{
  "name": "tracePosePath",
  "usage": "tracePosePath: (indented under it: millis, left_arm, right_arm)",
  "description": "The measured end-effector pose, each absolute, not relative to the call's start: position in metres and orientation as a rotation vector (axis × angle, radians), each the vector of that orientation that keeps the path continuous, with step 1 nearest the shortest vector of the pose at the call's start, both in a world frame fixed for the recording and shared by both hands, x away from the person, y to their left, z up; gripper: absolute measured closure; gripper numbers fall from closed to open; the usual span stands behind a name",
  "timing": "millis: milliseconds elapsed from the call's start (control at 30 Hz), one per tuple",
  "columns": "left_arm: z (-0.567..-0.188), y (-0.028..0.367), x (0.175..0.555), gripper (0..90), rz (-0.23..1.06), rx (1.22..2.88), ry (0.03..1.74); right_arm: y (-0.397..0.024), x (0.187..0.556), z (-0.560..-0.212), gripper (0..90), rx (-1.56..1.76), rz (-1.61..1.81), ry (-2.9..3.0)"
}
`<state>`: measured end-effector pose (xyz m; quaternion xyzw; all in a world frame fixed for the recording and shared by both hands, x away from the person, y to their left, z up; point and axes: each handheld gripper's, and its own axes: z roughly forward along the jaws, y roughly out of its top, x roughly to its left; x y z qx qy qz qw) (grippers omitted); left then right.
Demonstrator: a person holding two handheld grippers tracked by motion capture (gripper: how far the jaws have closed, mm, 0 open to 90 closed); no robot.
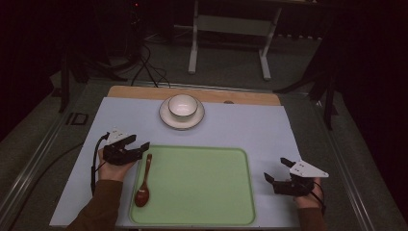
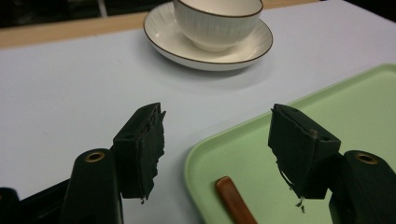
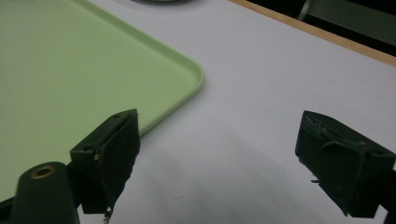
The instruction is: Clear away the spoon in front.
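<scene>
1. Centrally, green tray (image 1: 192, 185): between both grippers, bare except at its left edge.
2. Bowl (image 1: 183, 106) on saucer (image 1: 166, 118): beyond the fingers.
3. Left gripper (image 1: 143, 147), right gripper (image 1: 275, 170): jaws wide apart, empty.
4. Brown spoon (image 1: 144, 185): just beside the left fingers, on the tray's left rim.

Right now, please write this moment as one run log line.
left gripper: open, beside spoon | right gripper: open, right of tray | spoon: on tray's left edge | bowl: on saucer
</scene>
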<state>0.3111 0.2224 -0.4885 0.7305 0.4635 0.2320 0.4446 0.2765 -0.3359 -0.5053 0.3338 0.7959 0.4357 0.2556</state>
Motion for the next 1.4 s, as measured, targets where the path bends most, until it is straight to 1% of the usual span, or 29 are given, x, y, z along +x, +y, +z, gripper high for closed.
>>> tracePosePath:
  millis: [133, 533, 933, 1400]
  left_arm:
    - [-0.486, 0.224, 0.304, 35.5, 0.615, 1.812, 1.124]
    - [-0.487, 0.233, 0.283, 35.4, 0.667, 1.824, 1.085]
    - [-0.487, 0.256, 0.269, 35.4, 0.721, 1.779, 1.126]
    - [-0.486, 0.277, 0.263, 35.3, 0.768, 1.706, 1.131]
  right_arm:
    - [-0.336, 0.277, -0.505, 13.6, 0.905, 1.183, 2.159]
    - [-0.338, 0.277, -0.505, 13.6, 0.909, 1.185, 2.153]
    - [-0.341, 0.277, -0.504, 13.6, 0.918, 1.196, 2.137]
    - [-0.35, 0.276, -0.501, 13.6, 0.947, 1.269, 2.069]
